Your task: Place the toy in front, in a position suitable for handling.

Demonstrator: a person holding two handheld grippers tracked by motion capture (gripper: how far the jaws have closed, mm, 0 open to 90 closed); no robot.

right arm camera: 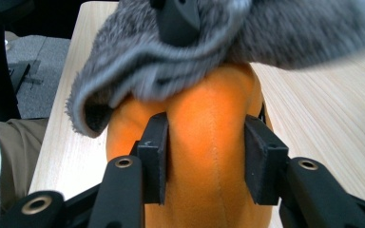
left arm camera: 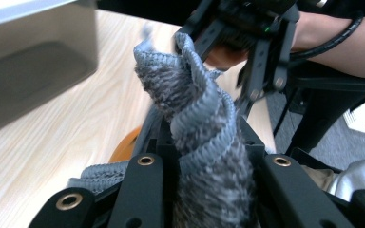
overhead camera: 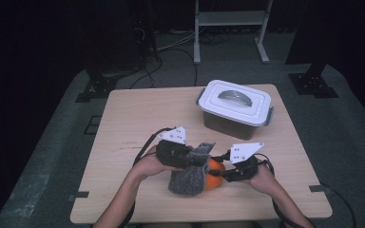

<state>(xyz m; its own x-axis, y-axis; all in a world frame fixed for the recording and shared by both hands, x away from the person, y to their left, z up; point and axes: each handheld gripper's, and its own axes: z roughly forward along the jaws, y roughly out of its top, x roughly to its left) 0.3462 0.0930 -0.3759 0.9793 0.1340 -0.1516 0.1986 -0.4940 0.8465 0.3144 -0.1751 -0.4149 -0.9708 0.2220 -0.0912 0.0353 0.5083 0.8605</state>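
Observation:
A soft orange plush ball (overhead camera: 215,176) lies near the table's front edge, half covered by a fuzzy grey cloth (overhead camera: 187,180). My left gripper (overhead camera: 203,159) comes in from the left, shut on the cloth's ribbed edge (left arm camera: 204,123), which bunches up between its jaws. My right gripper (overhead camera: 222,175) reaches in from the right. In the right gripper view its pads (right arm camera: 154,152) press both sides of the orange ball (right arm camera: 209,118), with the grey cloth (right arm camera: 138,52) draped over the ball's top. A sliver of the ball (left arm camera: 126,145) shows under the cloth in the left gripper view.
A white lidded container (overhead camera: 235,107) with a grey handle stands at the back right of the wooden table (overhead camera: 138,118). A person's forearms enter from the bottom edge. Cables trail from both grippers.

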